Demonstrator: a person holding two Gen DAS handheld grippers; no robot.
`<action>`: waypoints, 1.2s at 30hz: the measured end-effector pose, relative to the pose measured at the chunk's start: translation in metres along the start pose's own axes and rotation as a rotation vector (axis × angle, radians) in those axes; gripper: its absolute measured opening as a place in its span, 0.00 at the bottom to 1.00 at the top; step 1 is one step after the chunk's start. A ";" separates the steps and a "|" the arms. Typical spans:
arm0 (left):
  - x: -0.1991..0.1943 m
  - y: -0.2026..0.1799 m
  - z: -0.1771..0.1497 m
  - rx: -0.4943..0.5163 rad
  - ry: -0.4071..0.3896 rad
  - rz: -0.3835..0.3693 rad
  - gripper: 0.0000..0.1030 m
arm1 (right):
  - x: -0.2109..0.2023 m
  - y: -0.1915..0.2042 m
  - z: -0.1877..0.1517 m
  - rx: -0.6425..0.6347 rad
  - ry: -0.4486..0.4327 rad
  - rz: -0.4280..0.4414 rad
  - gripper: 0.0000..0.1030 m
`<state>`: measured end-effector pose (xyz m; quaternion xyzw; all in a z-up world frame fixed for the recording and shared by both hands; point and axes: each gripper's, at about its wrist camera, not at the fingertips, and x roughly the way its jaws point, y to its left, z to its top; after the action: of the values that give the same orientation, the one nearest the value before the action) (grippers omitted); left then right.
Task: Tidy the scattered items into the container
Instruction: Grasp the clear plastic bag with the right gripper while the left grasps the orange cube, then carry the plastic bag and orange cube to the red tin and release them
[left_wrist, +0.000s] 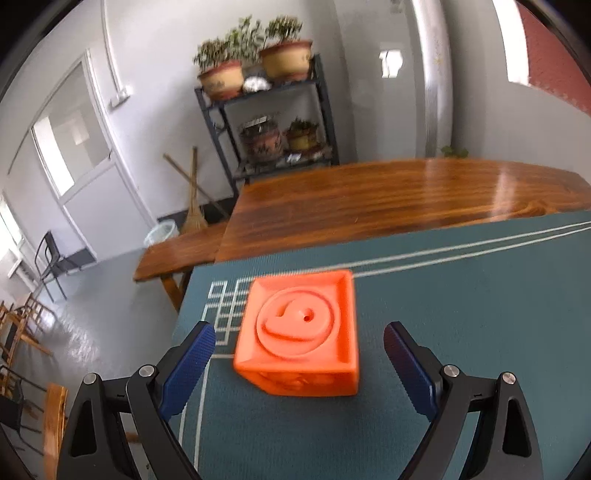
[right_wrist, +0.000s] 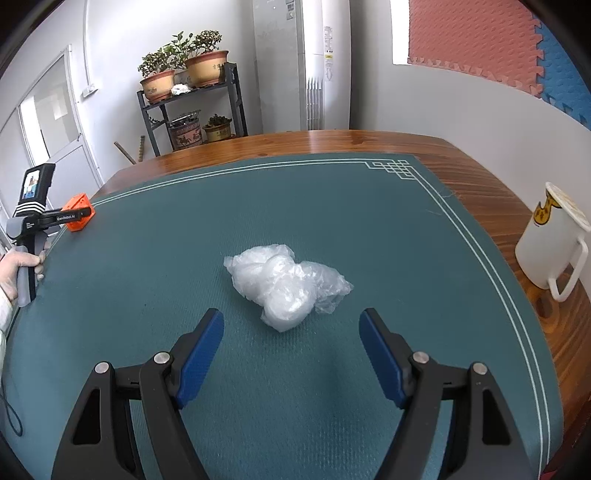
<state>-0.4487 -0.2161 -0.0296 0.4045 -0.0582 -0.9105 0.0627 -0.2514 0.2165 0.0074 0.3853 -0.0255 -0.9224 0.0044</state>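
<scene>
Jaws spread wide on both tools. The left gripper (left_wrist: 300, 336) has the orange cube (left_wrist: 300, 336) on the green mat (left_wrist: 461, 314) between its blue pads, touching neither. The right gripper (right_wrist: 291, 325) hangs open just short of the crumpled plastic bag (right_wrist: 284, 282), which lies mid-mat ahead of its tips.

The green mat (right_wrist: 332, 206) holds 1 orange cube (left_wrist: 299, 332) and 1 crumpled plastic bag (right_wrist: 284, 284). 1 white mug (right_wrist: 546, 243) stands on the wooden table (right_wrist: 332, 142) beside the mat. 2 grippers show, the left gripper (left_wrist: 299, 341) and the right gripper (right_wrist: 291, 332). 1 metal shelf (right_wrist: 192, 110) carries 4 potted plants.
</scene>
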 end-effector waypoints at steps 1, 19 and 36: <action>0.005 0.003 0.000 -0.020 0.023 -0.014 0.84 | 0.002 0.001 0.002 0.001 0.002 0.003 0.77; -0.039 -0.027 -0.022 0.003 -0.013 -0.148 0.52 | 0.053 0.004 0.021 0.000 0.107 -0.017 0.77; -0.158 -0.133 -0.086 0.134 -0.032 -0.270 0.52 | -0.050 -0.041 -0.019 0.094 0.030 -0.059 0.46</action>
<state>-0.2885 -0.0643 0.0075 0.3975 -0.0651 -0.9110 -0.0887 -0.2019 0.2582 0.0276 0.3993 -0.0574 -0.9141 -0.0407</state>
